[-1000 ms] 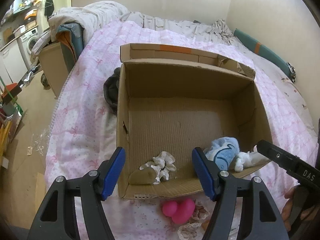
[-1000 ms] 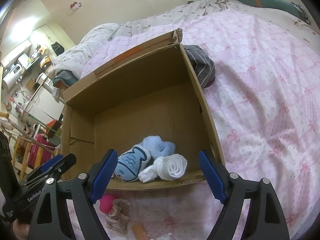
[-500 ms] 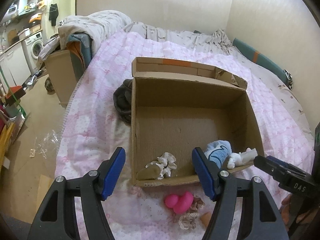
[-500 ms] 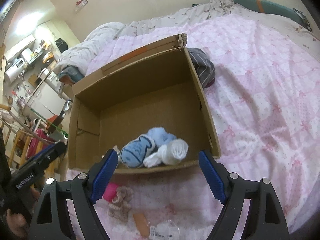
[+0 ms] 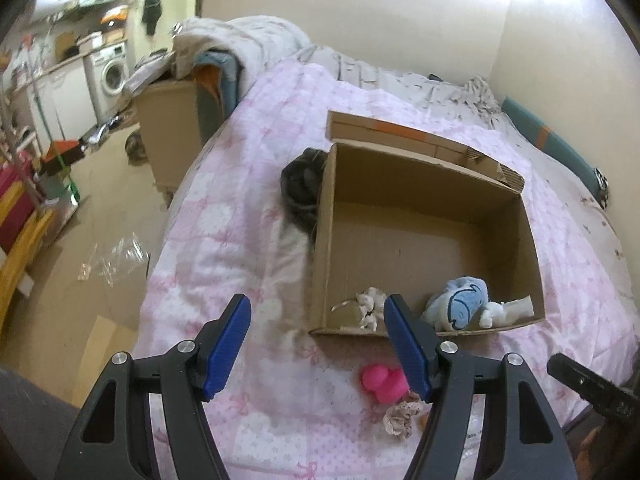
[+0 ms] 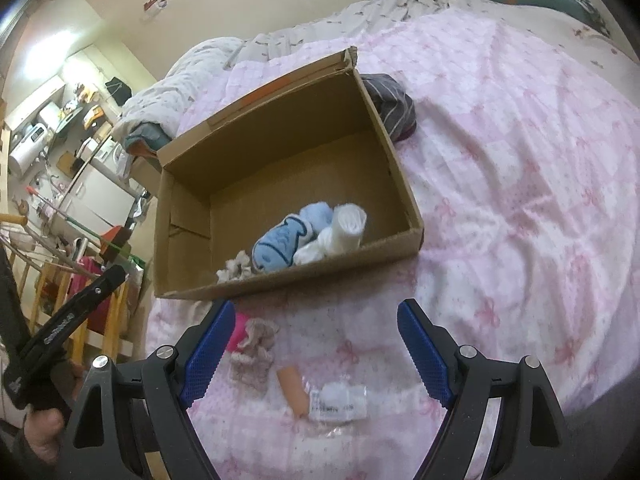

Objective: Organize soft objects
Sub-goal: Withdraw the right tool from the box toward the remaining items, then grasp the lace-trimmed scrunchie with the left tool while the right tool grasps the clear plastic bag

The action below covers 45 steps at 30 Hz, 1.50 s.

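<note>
Two grippers, both spread wide and holding nothing, hang above the near end of the pink bow-print quilt (image 6: 520,168). My left gripper (image 5: 318,340) has its blue pads (image 5: 230,344) apart over bare quilt, just near and left of the cardboard box (image 5: 320,240). Far left of the box a dark striped garment (image 5: 300,188) is bunched against its outer wall. Inside the box, along the near wall, I see from left to right a cream frilly scrunchie (image 5: 370,304), a light blue plush (image 5: 460,306) and a rolled white sock (image 6: 348,226); the plush and the sock touch. On the quilt just outside the near wall sits a hot-pink soft toy (image 5: 384,384), with a beige lace scrunchie (image 5: 400,420) close by on its near right.

My right gripper (image 6: 316,352) is also open, its pads (image 6: 424,352) well apart, over the quilt near the box. Between its fingers lie the beige lace scrunchie (image 6: 254,356), a small peach tube-shaped piece (image 6: 294,390) and a clear plastic bag with a white label (image 6: 340,400); the peach piece touches the bag. The hot-pink toy is mostly hidden behind the left pad in this view.
</note>
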Tool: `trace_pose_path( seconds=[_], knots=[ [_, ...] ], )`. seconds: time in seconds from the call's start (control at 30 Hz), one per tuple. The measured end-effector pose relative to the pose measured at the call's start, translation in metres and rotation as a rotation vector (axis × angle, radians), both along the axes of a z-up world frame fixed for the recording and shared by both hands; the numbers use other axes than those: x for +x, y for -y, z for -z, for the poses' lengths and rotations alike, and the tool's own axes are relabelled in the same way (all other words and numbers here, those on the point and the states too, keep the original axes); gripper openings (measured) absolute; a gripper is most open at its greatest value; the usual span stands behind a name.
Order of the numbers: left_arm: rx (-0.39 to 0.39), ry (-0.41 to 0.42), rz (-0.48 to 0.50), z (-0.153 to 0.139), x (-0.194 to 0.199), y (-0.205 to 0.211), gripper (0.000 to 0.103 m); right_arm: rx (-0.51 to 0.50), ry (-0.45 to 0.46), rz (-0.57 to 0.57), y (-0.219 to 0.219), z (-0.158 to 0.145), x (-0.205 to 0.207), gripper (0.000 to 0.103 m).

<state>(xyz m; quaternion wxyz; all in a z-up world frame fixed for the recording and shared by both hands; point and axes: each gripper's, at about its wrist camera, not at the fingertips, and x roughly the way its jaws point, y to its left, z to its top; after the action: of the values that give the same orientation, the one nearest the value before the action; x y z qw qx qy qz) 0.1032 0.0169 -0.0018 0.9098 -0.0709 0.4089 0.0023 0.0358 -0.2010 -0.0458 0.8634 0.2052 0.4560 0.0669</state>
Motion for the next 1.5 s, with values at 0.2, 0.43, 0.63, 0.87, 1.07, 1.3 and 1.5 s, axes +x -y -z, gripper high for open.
trace_pose_path(
  seconds=[0.2, 0.43, 0.63, 0.87, 1.07, 1.3, 1.5],
  knots=[
    [-0.01, -0.001, 0.022, 0.0, -0.005, -0.003, 0.066, -0.02, 0.0, -0.021, -0.01, -0.002, -0.011, 0.088],
    [0.045, -0.071, 0.032, 0.01, 0.0, 0.007, 0.066, -0.046, 0.034, -0.049, -0.015, -0.008, -0.016, 0.088],
    [0.031, -0.122, 0.057, 0.023, 0.003, 0.012, 0.066, -0.025, 0.005, -0.035, -0.012, 0.001, -0.01, 0.088],
    [-0.059, -0.269, 0.196, 0.054, 0.007, 0.035, 0.066, -0.001, -0.048, 0.054, 0.002, 0.015, -0.001, 0.088],
    [-0.057, -0.412, 0.343, 0.09, 0.001, 0.077, 0.063, 0.036, -0.089, 0.091, 0.014, 0.026, 0.001, 0.088],
    [-0.024, -0.433, 0.38, 0.106, 0.007, 0.095, 0.062, 0.031, -0.091, 0.079, 0.011, 0.025, 0.001, 0.088],
    [-0.01, -0.502, 0.394, 0.129, 0.011, 0.101, 0.02, -0.008, -0.087, 0.059, 0.003, 0.024, 0.0, 0.088]
  ],
)
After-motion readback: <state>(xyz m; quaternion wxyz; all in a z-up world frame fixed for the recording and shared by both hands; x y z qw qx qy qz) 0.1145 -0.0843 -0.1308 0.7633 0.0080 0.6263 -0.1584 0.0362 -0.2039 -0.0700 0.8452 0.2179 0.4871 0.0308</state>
